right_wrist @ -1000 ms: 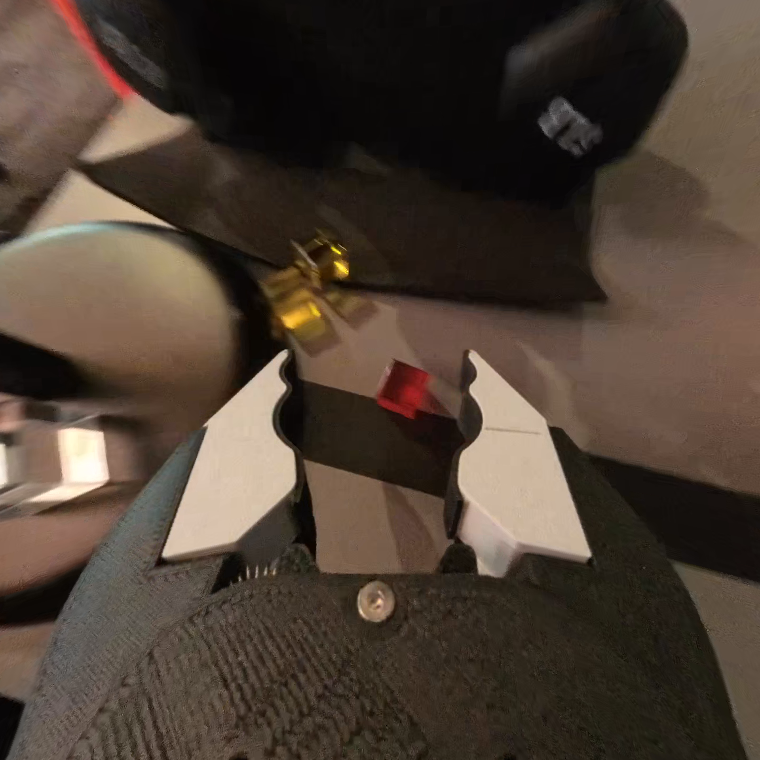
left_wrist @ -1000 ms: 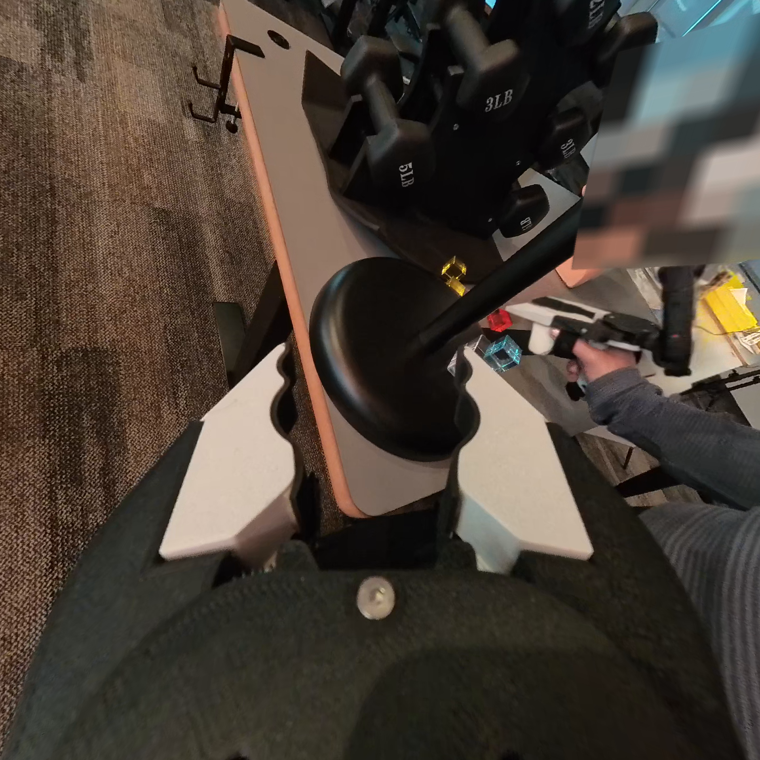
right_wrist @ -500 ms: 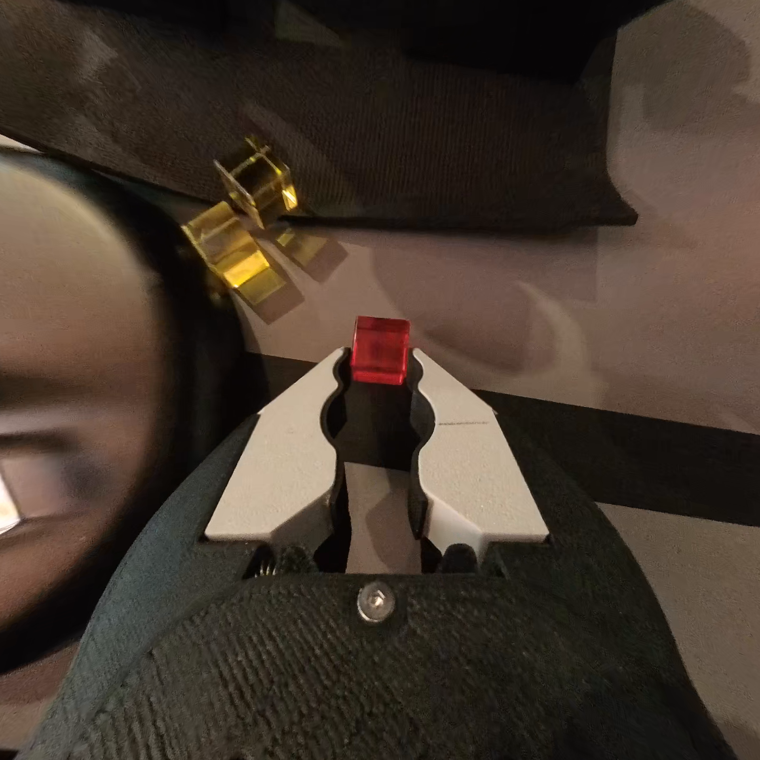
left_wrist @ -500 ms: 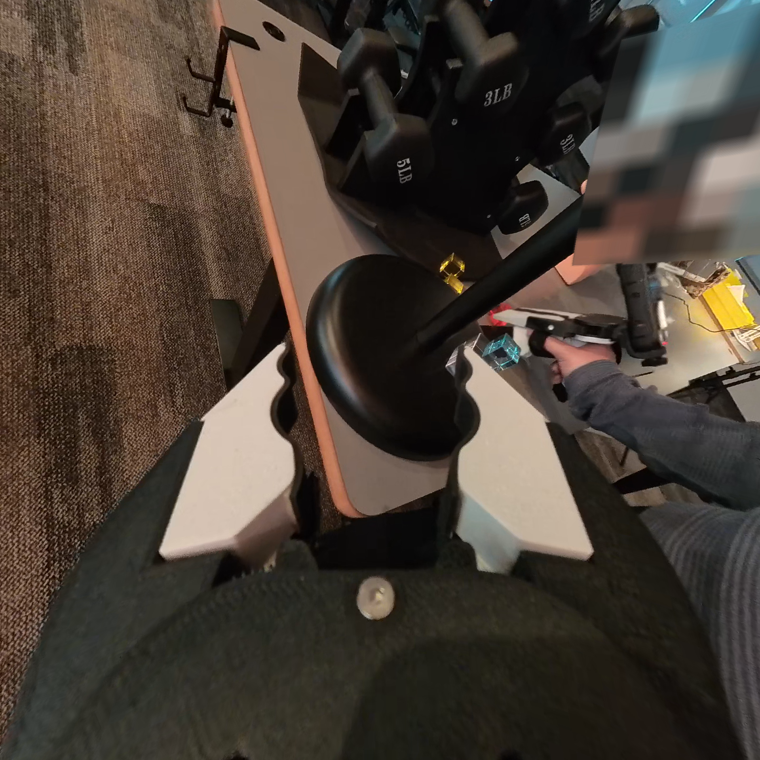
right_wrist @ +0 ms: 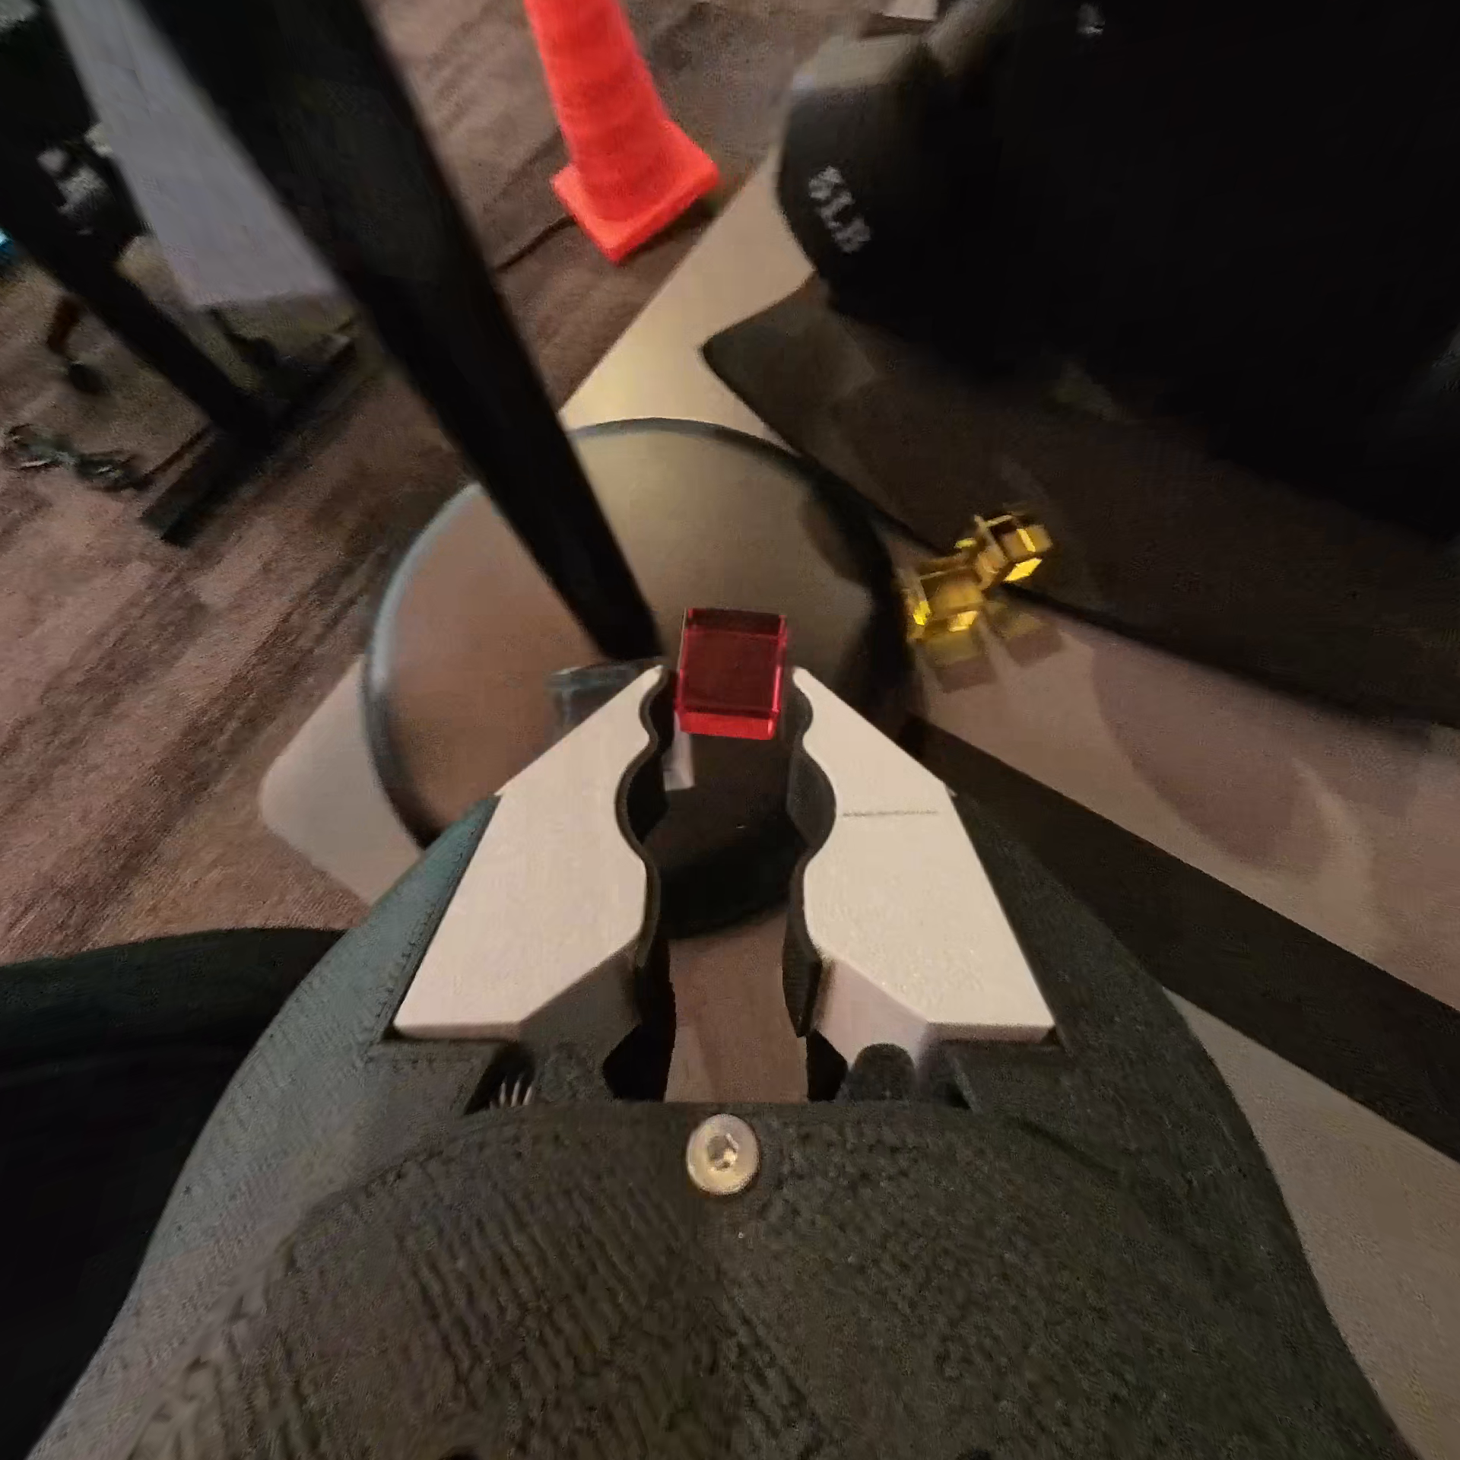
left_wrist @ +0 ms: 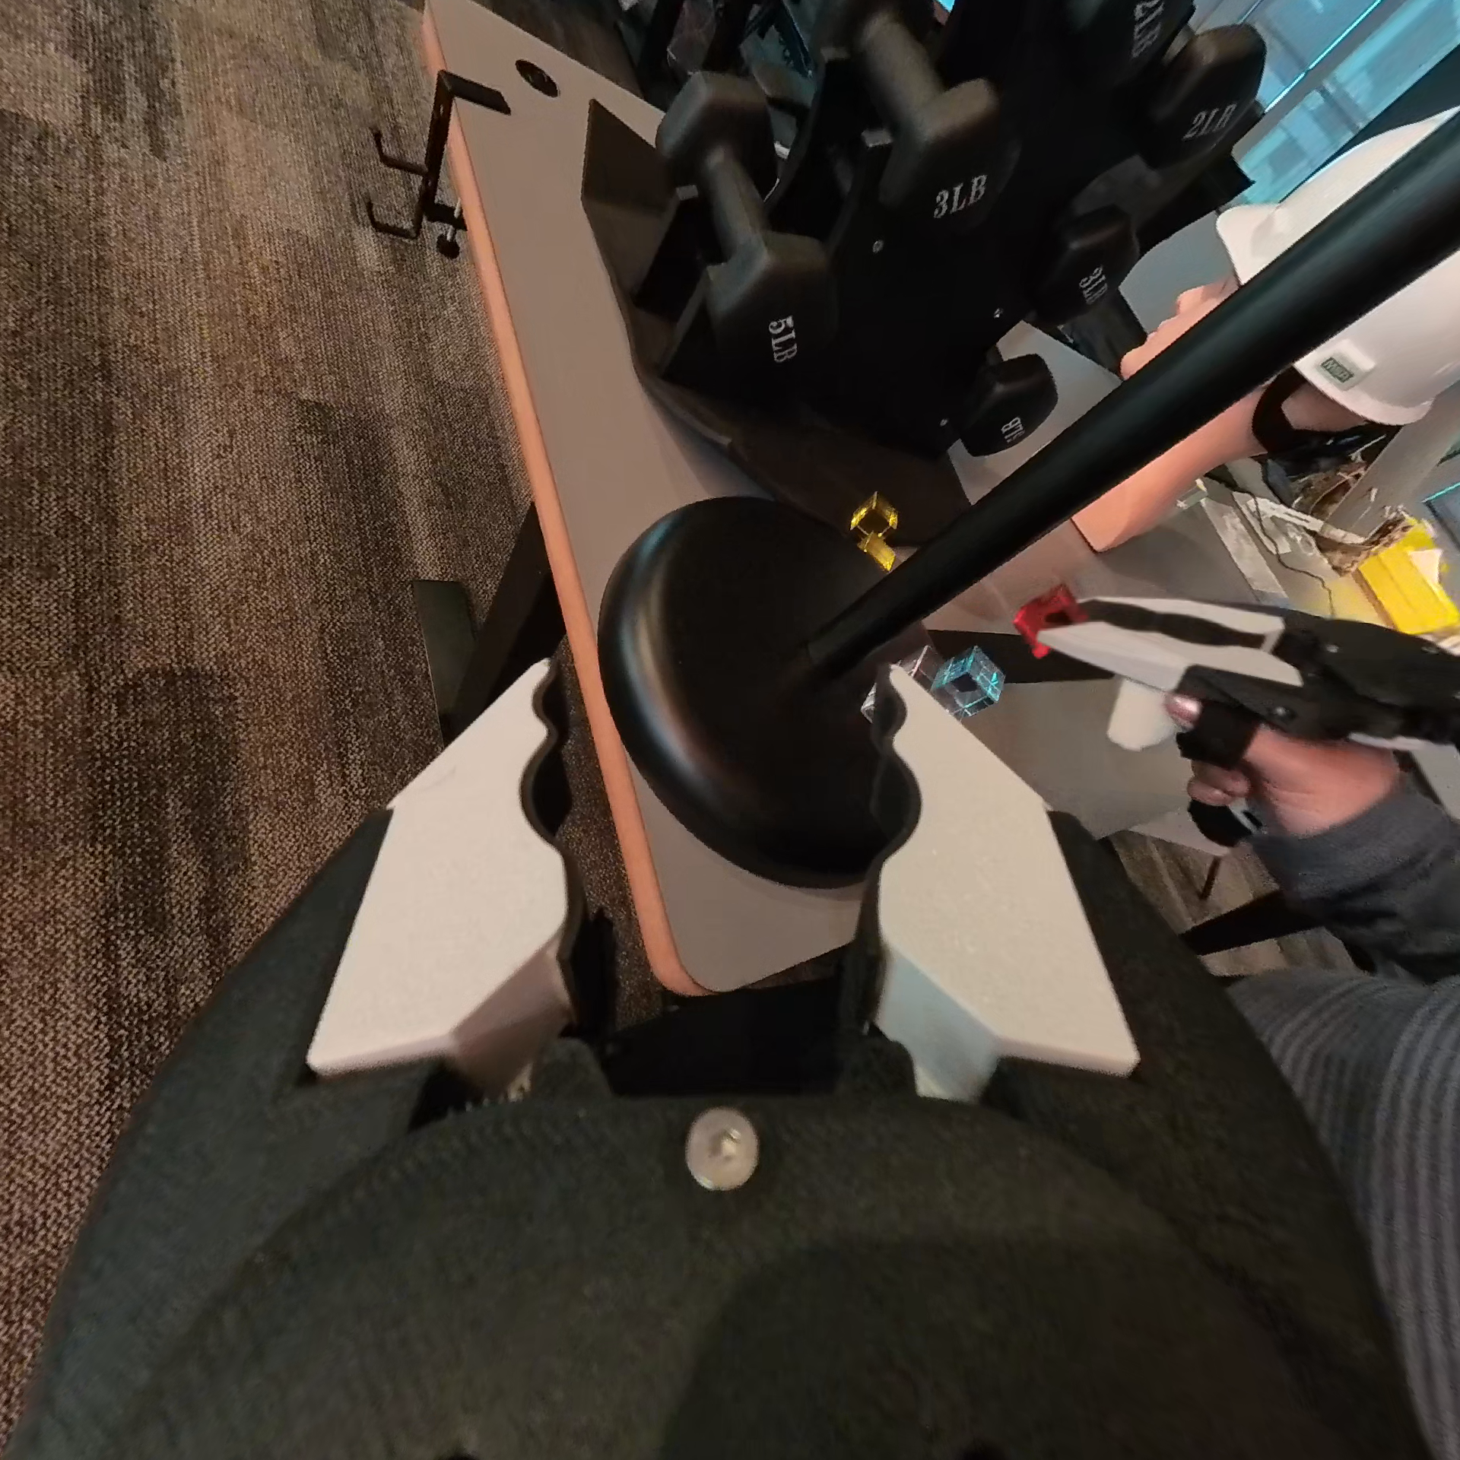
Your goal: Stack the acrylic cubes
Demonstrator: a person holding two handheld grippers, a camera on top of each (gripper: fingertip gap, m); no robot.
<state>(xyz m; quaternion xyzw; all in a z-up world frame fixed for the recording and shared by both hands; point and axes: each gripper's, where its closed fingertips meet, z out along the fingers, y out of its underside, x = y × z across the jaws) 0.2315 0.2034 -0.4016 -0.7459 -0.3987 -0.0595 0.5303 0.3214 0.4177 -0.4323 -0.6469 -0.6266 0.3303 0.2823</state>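
The right gripper (right_wrist: 731, 679) clenches a small translucent red cube (right_wrist: 731, 671) between its white fingertips, both pads pressed against the cube's sides; seen from the left wrist view, the cube (left_wrist: 1047, 624) sits at the very tip of the fingers, raised above the grey tabletop (left_wrist: 553, 332). Just beyond those fingertips stands a round black stand base (right_wrist: 490, 600) with a black pole (right_wrist: 474, 332) rising from it at a slant. To the right of the fingers, well apart, two translucent yellow cubes (right_wrist: 976, 581) lie touching each other beside a dark mat (right_wrist: 1106, 474) that carries black dumbbells (left_wrist: 750, 261). An orange traffic cone (right_wrist: 624, 134) stands on the floor far ahead.

The left gripper (left_wrist: 719, 695) has its fingers spread wide with nothing between the pads. The black base (left_wrist: 711, 671) lies past them, nearer the right finger. Just beyond that finger's tip sits a clear cube with blue edges (left_wrist: 968, 683). A brown carpet (left_wrist: 197, 474) lies left of the fingers.
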